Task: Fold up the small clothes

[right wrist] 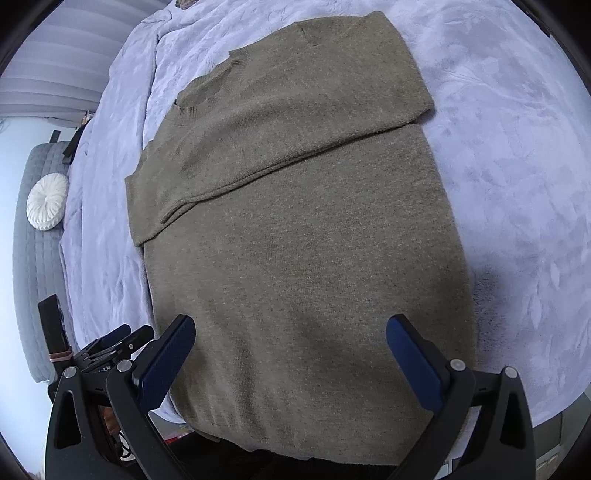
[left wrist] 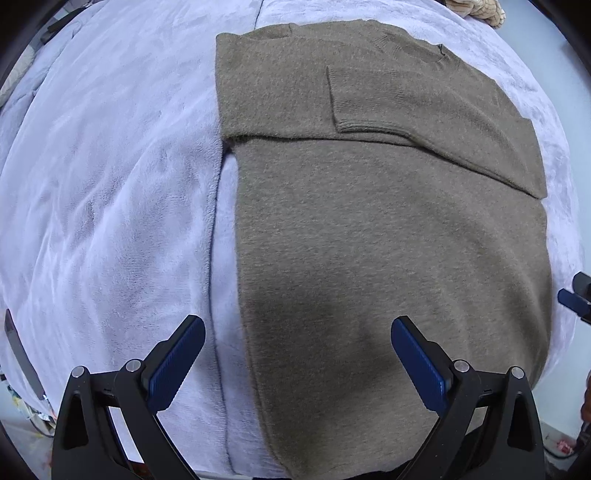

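Note:
An olive-brown knit sweater (left wrist: 388, 240) lies flat on the lavender fleece blanket (left wrist: 110, 203), both sleeves folded across its chest, collar at the far end. It also shows in the right wrist view (right wrist: 303, 258). My left gripper (left wrist: 297, 325) is open and empty, hovering over the sweater's near left hem edge. My right gripper (right wrist: 290, 325) is open and empty above the near hem. The left gripper's fingers (right wrist: 118, 334) show at the lower left of the right wrist view, and the right gripper's fingertip (left wrist: 570, 301) shows at the right edge of the left wrist view.
The blanket (right wrist: 517, 166) covers a bed. A grey quilted bench (right wrist: 40, 258) with a round white cushion (right wrist: 47, 201) stands to the left. A beige knit item (left wrist: 476, 9) lies at the far end. The bed's near edge is just below the grippers.

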The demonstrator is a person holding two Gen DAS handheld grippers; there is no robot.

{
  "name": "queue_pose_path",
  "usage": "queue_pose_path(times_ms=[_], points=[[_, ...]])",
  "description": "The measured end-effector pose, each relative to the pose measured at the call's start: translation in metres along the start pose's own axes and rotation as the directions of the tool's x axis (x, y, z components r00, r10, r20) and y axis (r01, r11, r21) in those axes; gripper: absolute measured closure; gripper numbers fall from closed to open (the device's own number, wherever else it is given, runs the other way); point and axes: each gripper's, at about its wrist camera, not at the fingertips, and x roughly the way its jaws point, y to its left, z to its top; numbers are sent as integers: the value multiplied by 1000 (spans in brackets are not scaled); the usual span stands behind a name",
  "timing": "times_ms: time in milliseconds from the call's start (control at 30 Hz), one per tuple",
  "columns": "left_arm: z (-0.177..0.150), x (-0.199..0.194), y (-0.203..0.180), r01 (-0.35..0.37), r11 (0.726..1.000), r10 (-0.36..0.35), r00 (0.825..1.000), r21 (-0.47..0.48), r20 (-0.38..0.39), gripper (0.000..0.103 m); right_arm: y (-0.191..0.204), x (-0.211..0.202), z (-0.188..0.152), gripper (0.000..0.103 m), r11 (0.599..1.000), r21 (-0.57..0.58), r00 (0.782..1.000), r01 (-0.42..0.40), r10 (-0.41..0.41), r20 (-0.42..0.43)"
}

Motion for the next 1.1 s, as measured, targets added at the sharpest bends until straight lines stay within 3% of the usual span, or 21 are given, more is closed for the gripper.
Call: queue_pose_path(times_ms=[167, 367, 567, 733, 833, 933, 967, 1033, 1067, 1100], points=[[-9, 11, 14, 26, 1000, -25, 999, 16, -37, 2, -24, -9, 3, 0, 999, 20, 999, 34, -34, 8], [-29, 36, 23, 162, 987, -158, 978, 15, -138, 2, -73, -22, -5, 0, 992, 88, 996, 89, -92, 21], [-59, 55, 19, 307, 952, -298, 923, 0, -242, 2, -111, -7, -36, 0, 986, 166, 997, 14, -1, -79], [-86, 66, 10, 405, 914, -389, 860, -23, -332, 2, -106, 10, -77, 0, 988, 128, 974, -89, 113, -194], [-94, 70, -3, 430, 903, -395, 839, 12, -374, 2, -96, 26, -100, 0, 983, 108, 943, -145, 170, -284], [-94, 70, -10, 439, 898, -403, 830, 8, -386, 2, -91, 39, -110, 0, 983, 113, 931, -145, 174, -321], [-94, 70, -10, 444, 896, -411, 827, -2, -383, 7, -92, 40, -109, 0, 981, 126, 931, -149, 182, -316], [-85, 67, -2, 440, 898, -411, 831, -9, -374, 34, -94, 39, -108, 3, 974, 161, 931, -160, 203, -302], [-85, 68, 4, 438, 899, -408, 833, -7, -373, 57, -95, 38, -107, 8, 971, 179, 933, -157, 205, -297], [-84, 68, 6, 454, 891, -425, 826, -11, -370, 75, -98, 36, -106, 35, 971, 189, 934, -149, 201, -296]])
